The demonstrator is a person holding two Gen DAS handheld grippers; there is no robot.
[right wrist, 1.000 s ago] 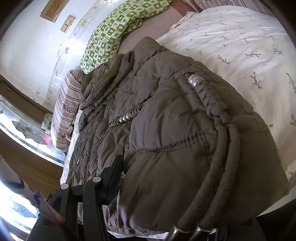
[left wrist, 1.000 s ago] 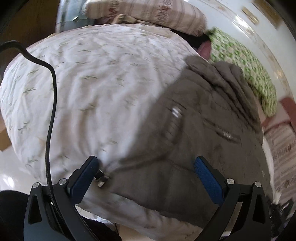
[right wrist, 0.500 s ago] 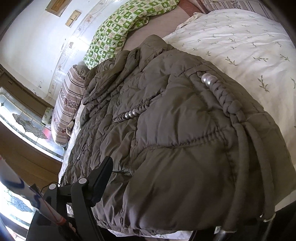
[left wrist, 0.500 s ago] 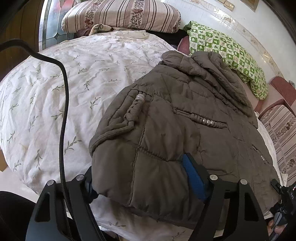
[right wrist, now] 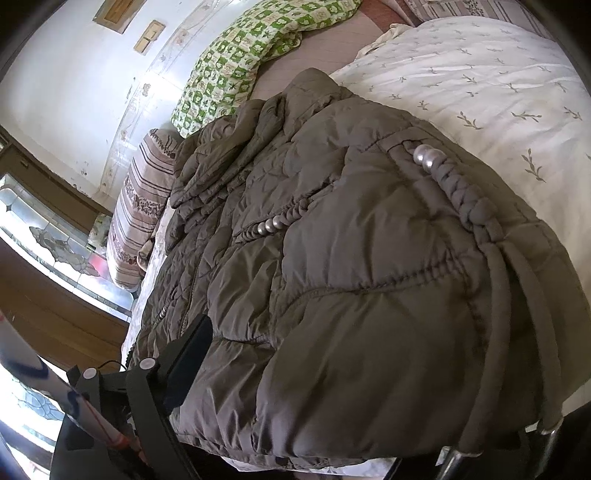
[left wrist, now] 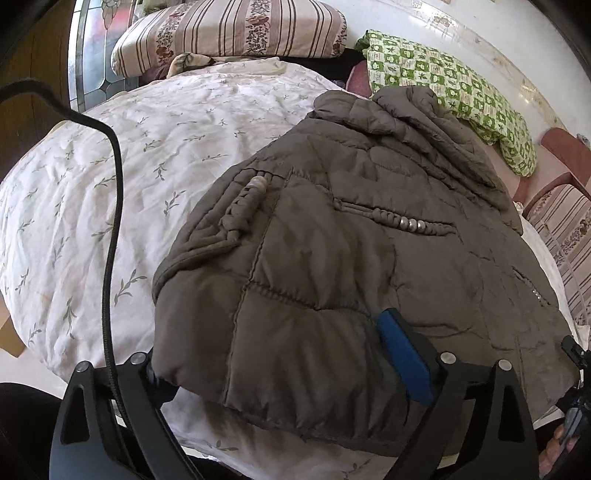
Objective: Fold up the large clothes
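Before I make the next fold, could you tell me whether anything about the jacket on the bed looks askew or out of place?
The jacket is intact, but its hood end is bunched in loose folds against the green checked pillow rather than lying flat. The near hem hangs over the quilt edge. Nothing looks spilled or torn.

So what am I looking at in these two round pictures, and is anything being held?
Each picture comes from a camera on a hand-held two-finger gripper, looking along its fingers; a person carries one per hand. The left gripper and right gripper both straddle the near edge of a brown padded jacket, which lies on a white leaf-print duvet. Both sets of jaws are opening with the jacket between them, so neither looks to be gripping it. Behind are a striped pillow and a green checked cloth.
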